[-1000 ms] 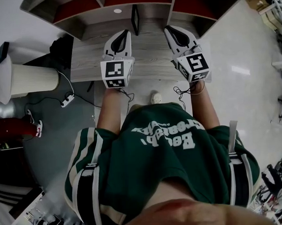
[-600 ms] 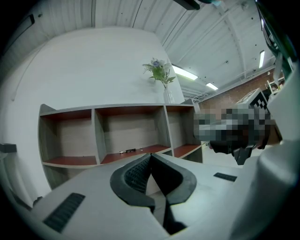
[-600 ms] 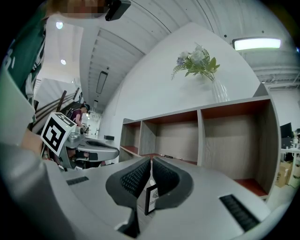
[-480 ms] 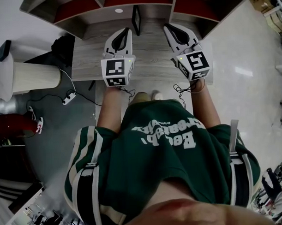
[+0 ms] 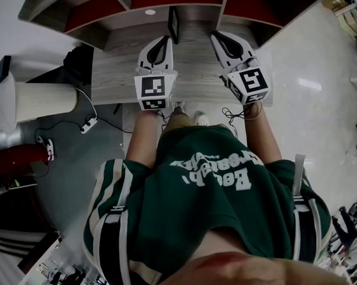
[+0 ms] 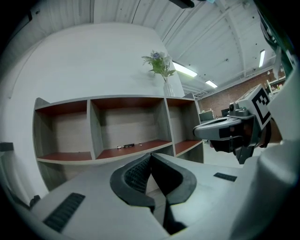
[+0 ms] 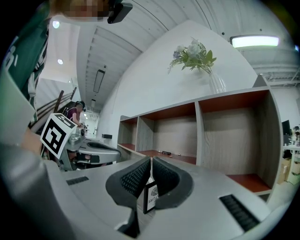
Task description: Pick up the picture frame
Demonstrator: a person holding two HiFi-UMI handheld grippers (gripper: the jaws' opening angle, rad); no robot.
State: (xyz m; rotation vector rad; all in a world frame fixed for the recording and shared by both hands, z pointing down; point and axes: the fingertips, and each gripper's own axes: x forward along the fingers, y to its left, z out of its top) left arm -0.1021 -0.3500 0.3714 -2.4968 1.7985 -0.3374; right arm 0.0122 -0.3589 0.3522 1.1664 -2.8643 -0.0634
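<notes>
The picture frame, black and thin, stands upright on the grey wooden desk just in front of the shelf. Both grippers hover over the desk, pointing at the shelf. My left gripper is shut and empty, slightly left of the frame and short of it. My right gripper is also shut and empty, off to the frame's right. In the right gripper view the picture frame shows below the closed jaws. The left gripper view shows its own closed jaws but no frame.
A cubby shelf with red-brown floors runs along the desk's far edge, with a vase of flowers on top. Small items lie in its middle compartment. A white ribbed cylinder and cables sit on the floor at left.
Both grippers have moved a little forward toward the shelf and the frame. Their jaws stayed shut.
</notes>
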